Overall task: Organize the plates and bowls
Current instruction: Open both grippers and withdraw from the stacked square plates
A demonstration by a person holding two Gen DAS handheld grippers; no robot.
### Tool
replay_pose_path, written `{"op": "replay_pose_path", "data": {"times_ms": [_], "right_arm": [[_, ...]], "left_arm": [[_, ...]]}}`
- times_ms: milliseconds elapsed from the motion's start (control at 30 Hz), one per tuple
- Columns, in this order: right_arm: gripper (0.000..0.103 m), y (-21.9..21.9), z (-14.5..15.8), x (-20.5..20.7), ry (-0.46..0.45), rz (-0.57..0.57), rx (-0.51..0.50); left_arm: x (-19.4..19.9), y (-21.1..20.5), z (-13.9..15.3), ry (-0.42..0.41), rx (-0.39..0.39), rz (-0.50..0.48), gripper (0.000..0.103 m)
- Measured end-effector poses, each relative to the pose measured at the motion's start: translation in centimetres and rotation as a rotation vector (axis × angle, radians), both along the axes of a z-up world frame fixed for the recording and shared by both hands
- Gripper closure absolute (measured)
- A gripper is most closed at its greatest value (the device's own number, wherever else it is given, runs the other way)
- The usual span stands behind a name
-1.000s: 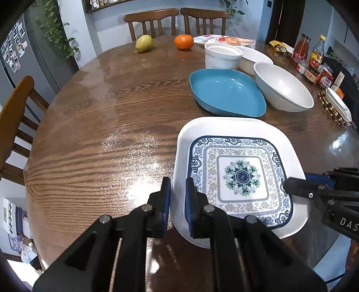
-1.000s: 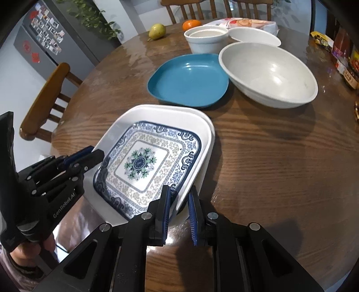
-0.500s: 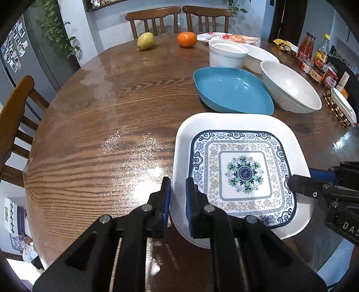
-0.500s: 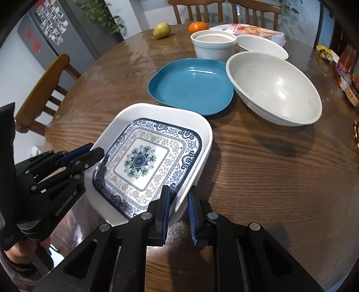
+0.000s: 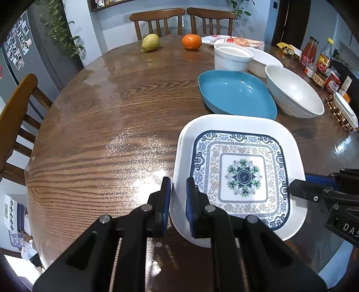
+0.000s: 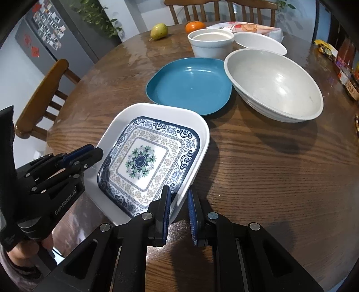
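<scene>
A white square plate with a blue patterned plate stacked in it sits near the table's front edge; both also show in the right wrist view. My left gripper is shut on the white plate's left rim. My right gripper is shut on its right rim, and shows at the right of the left wrist view. Behind lie a blue dish, a large white bowl, a white round bowl and a white oval dish.
A pear and an orange sit at the far side of the wooden table. Bottles and jars crowd the right edge. Wooden chairs stand at the left and far side.
The stacked plates, held by both grippers, have shifted slightly forward towards the blue dish; the cameras have tilted up a little. Both grips are unchanged.
</scene>
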State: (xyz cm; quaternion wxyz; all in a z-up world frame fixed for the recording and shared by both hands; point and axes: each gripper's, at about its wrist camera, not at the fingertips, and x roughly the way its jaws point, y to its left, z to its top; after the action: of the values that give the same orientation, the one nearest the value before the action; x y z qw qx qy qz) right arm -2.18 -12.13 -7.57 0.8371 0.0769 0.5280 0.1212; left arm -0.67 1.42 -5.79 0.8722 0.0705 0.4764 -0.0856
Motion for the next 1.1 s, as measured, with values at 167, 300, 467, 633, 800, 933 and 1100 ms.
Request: {"op": "replay_pose_path", "data": {"times_ms": [167,300,467,633,800,933,1100], "right_arm": [[0.086,-0.5,0.7,-0.3,-0.023,-0.009,0.018],[0.086,-0.8,1.6,-0.4,-0.050,-0.014,0.033],[0.086,-1.5,2.1,-0.3,-0.061,-0.036,0.060],[0.085,-2.2,2.2,0.0,-0.060,-0.062,0.073],[0.073,-2.8,2.4,0.3,-0.066,-0.086,0.080],[0.066,-3.2,2.6,0.6,-0.077,-0.105,0.085],[0.057,-3.7,2.7,1.1,-0.085,-0.126,0.098]], "left_arm": [[-0.1,0.0,0.3,-0.014,0.005,0.006,0.089],[-0.1,0.0,0.8,-0.025,0.002,0.013,0.089],[0.0,0.1,1.6,-0.048,-0.007,0.023,0.069],[0.1,-0.1,2.3,-0.065,-0.011,0.028,0.059],[0.4,-0.1,2.9,-0.080,-0.013,0.031,0.050],[0.8,-0.1,3.3,-0.088,-0.015,0.038,0.036],[1.4,-0.1,3.8,-0.102,-0.010,0.045,0.023]]}}
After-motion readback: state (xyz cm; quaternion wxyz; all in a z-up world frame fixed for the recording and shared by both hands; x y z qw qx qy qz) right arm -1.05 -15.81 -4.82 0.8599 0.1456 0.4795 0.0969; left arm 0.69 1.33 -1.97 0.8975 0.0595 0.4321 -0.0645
